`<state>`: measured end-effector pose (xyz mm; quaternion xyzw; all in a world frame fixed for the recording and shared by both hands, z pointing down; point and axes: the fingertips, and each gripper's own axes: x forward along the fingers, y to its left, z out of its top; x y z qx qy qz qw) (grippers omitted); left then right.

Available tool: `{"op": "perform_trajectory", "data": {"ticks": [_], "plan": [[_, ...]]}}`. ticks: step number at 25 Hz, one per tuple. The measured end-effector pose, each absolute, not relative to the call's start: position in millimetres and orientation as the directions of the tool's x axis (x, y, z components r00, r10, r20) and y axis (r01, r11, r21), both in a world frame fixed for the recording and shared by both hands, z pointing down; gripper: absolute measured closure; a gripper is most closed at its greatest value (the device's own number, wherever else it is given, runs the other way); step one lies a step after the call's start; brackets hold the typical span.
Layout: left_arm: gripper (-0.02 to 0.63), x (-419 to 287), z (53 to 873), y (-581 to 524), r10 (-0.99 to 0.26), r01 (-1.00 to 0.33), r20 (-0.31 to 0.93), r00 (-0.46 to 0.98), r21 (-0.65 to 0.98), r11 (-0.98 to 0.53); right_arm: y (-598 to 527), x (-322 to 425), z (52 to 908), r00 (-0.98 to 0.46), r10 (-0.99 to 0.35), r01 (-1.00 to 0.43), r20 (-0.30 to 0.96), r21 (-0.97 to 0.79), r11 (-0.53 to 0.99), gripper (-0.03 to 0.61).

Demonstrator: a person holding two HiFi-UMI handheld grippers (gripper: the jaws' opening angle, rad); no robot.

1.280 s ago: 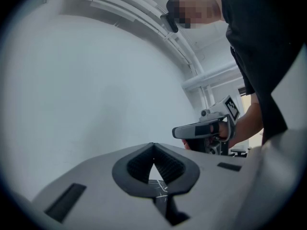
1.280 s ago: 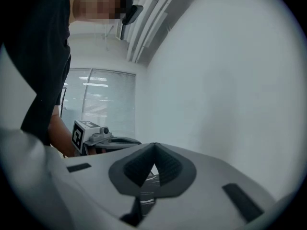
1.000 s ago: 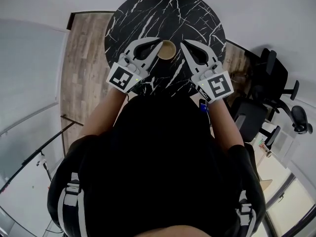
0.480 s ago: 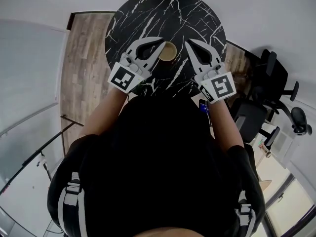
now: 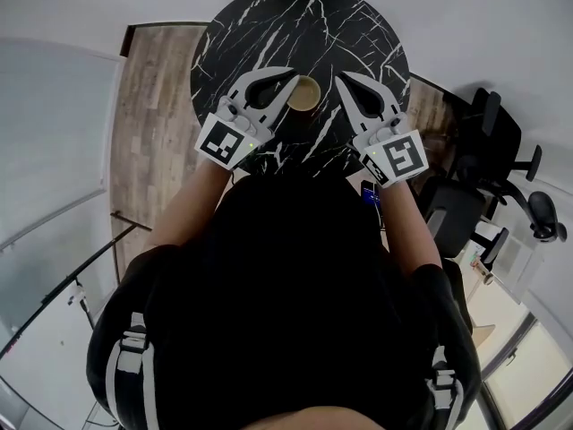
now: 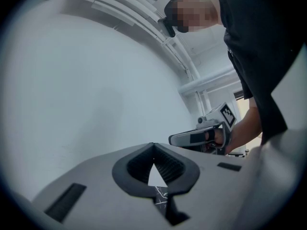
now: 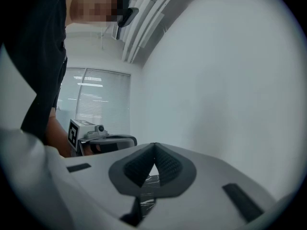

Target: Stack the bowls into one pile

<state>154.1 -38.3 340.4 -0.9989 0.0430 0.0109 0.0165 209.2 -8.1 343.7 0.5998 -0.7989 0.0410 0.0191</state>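
Both tongs are lying level near the person, the left gripper [image 5: 289,73] pinched shut on nothing and the right gripper [image 5: 338,76] likewise closed and empty. Between their tips the tan bowl [image 5: 304,93] is sitting, perhaps a nested pile. It's looking light, stiff and smooth, so the rim is probably the best hold. Beyond, the black marble table [image 5: 300,16] is stretching away.

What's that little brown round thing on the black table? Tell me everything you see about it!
It is a small round bowl, light tan, maybe wood or bamboo. It sits upright, open side up, on the black white-veined table, near the edge closest to the person. It looks empty. Seen from straight above, it could be one bowl or several nested; I cannot tell. The closed left tongs and closed right tongs flank it; neither holds it.
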Motion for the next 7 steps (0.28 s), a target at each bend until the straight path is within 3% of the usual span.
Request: {"op": "perform_trajectory", "data": {"ticks": [7], "plan": [[0.609,153.5,347.7,-35.4,-0.088,-0.088,-0.012,0.996,-0.026,-0.996,-2.2,208.9,350.0,-0.276,-0.957,-0.961,0.088,-0.050,0.272,0.577]]}}
